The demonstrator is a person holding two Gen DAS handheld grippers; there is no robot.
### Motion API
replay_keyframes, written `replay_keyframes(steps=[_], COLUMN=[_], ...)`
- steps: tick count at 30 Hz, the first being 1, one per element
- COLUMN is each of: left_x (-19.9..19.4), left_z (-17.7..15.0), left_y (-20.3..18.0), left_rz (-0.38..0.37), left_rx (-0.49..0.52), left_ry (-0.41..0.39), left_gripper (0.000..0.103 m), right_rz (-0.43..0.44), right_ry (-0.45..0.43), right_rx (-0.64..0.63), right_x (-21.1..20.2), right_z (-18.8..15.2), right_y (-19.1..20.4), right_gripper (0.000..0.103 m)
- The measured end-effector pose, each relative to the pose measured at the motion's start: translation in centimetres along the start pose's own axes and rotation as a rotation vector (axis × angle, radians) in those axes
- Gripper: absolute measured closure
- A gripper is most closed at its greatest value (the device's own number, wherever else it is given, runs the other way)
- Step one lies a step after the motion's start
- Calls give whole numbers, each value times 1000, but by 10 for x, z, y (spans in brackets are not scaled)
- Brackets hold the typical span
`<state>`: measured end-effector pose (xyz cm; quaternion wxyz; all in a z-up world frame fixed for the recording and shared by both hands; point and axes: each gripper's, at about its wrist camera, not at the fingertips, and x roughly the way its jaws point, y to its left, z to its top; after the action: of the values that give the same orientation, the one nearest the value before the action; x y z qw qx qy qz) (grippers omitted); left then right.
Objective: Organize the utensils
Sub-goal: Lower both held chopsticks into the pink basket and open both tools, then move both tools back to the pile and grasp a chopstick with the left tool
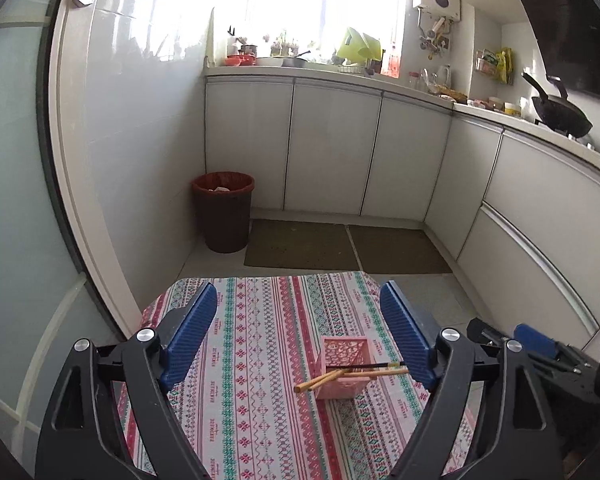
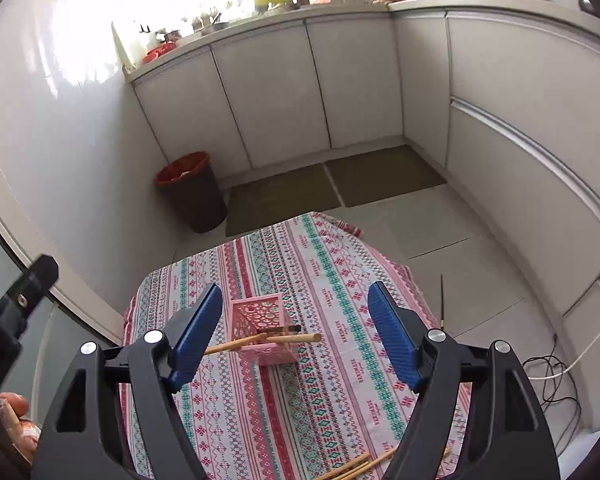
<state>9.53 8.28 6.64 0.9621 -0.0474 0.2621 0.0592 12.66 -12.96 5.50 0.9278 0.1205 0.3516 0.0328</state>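
- Left gripper (image 1: 298, 306) hovers above the table, its 2 blue pads (image 1: 192, 332) spread wide with nothing between them.
- Right gripper (image 2: 296, 304) is also splayed wide and empty, hanging over the same striped tablecloth (image 2: 260, 420).
- Pink basket (image 1: 343, 364) stands upright on the cloth, roughly mid-table, below and between the right gripper's fingers in its own view (image 2: 265, 330).
- Several chopsticks (image 1: 324, 380) lie tipped across the basket's rim: pale wooden ones poking out to both sides, plus a dark one (image 1: 374, 367) with a light end.
- More wooden chopsticks (image 2: 352, 468) lie loose on the cloth at the near edge, close under the right gripper; I can't count them.
- 1 thin dark stick (image 2: 443, 300) stands off the table's right edge, beside the floor tiles.
- Behind it all: a brown bin with a red liner (image 1: 224, 210) against the wall, 2 floor mats (image 1: 300, 244) just beside it, and white cabinets (image 1: 332, 148).
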Motion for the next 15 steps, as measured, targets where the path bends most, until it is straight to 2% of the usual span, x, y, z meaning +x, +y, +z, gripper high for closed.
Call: replay_keyframes(steps=[3,8,11,15], left_x=[-5,-10,-8,4], left_z=[-13,-35,-47,-65], left_y=[-5,-12,-17,-26], left_rz=[20,40,33,19], left_rx=[48,124,154,199], left_ry=[13,35,60,133], left_gripper=[21,14,10,7], right_rz=[-22,-105,-121,-143], right_ry=[-10,-36,34,140], right_rx=[-15,19,50,58], right_x=[-11,-23,-17,-8], right_z=[-13,-40,-59,-93], right_y=[-2,-20,-38,-59], right_gripper=[24,8,7,7])
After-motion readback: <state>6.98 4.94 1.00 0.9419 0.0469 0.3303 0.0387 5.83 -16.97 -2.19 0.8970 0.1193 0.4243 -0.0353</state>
